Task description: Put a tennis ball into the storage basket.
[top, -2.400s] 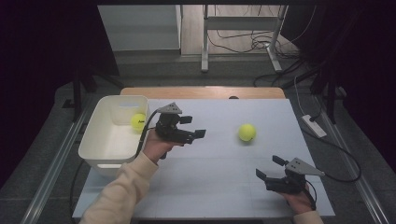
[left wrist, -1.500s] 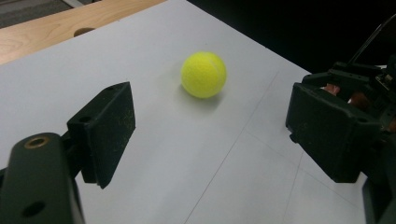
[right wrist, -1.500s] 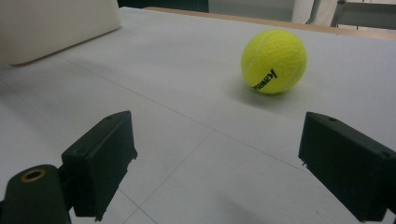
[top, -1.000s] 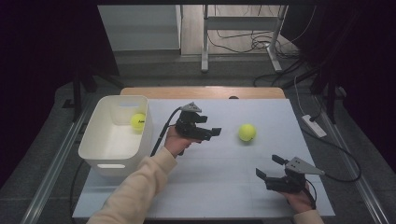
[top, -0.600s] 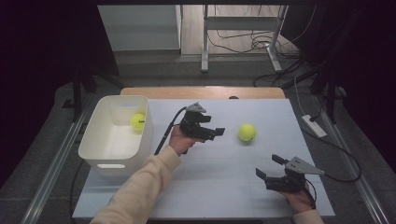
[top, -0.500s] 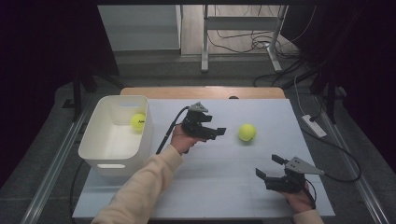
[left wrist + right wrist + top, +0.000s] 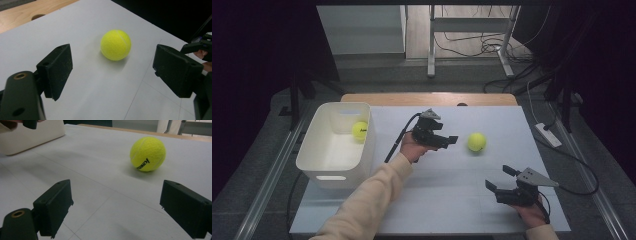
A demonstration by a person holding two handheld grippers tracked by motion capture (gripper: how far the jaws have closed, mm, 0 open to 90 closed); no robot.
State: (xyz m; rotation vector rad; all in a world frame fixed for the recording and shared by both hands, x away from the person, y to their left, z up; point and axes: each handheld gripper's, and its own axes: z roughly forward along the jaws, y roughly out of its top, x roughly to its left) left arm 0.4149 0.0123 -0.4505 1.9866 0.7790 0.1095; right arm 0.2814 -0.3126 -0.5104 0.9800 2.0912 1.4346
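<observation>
Left tongs [image 7: 443, 139] spread, closing in on fuzzy yellow tennis ball [image 7: 476, 142] just ahead; next likely straddle and pinch; right tongs [image 7: 503, 179] spread, idle.

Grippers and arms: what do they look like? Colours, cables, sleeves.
Both grippers, left and right, are black with two blocky rectangular jaws. Each carries a grey three-cornered plate on top, and a black cable trails from each. Brass-coloured inserts sit at the jaw bases in the gripper views. The left arm wears a light cream sleeve.
</observation>
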